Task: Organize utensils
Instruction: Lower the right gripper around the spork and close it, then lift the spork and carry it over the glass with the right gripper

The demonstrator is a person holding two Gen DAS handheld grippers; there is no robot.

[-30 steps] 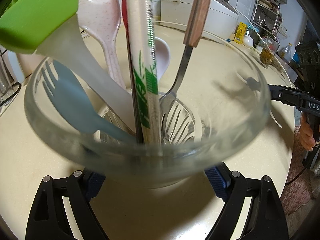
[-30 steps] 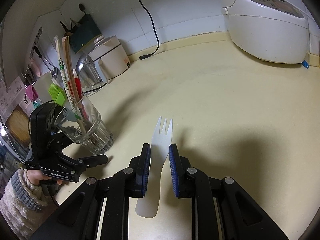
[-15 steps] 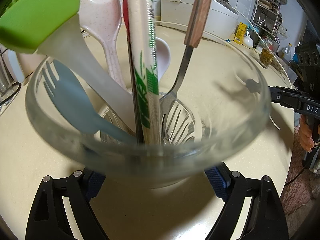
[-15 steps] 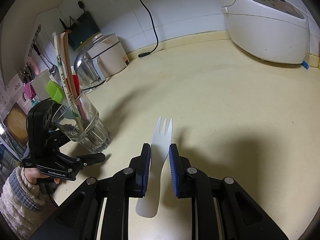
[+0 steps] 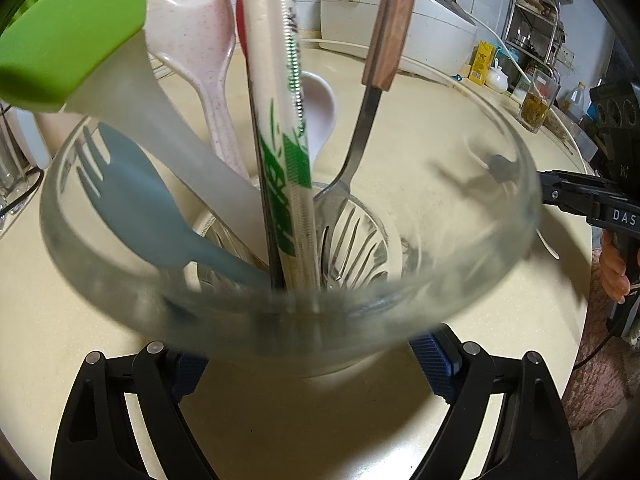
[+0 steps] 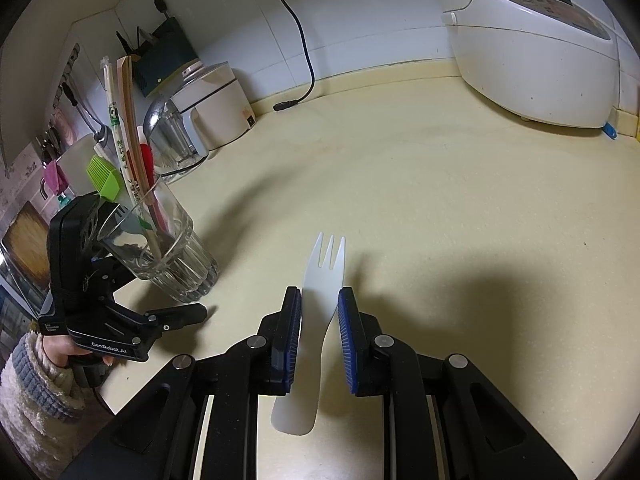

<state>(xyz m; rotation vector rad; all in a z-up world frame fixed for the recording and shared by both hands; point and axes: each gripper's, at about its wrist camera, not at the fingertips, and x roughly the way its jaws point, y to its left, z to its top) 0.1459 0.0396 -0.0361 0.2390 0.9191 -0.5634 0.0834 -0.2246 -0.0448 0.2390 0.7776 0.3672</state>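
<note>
A clear ribbed glass [image 5: 360, 320] leans toward my left gripper [image 5: 310, 364], whose blue pads press on both sides of its base. Inside stand a green silicone brush [image 5: 68, 36], a pink speckled spoon [image 5: 192, 40], a blue spork [image 5: 136, 196], paper-wrapped chopsticks [image 5: 288, 152] and a wooden-handled metal fork [image 5: 360, 148]. In the right wrist view the same glass [image 6: 176, 256] stands tilted at the left. My right gripper [image 6: 319, 312] is shut on a white plastic fork [image 6: 324, 276], held above the counter with its tines pointing away.
On the cream counter [image 6: 440, 200], a white rice cooker [image 6: 532, 52] sits at the back right. A black cable with its plug [image 6: 296, 96] lies by the wall. A small white appliance [image 6: 212, 108] and a metal jug [image 6: 168, 136] stand behind the glass. A person's sleeved hand [image 6: 36, 376] holds the left gripper.
In the right wrist view the glass and the left gripper have edged slightly to the left. The right gripper and the white fork have not moved.
</note>
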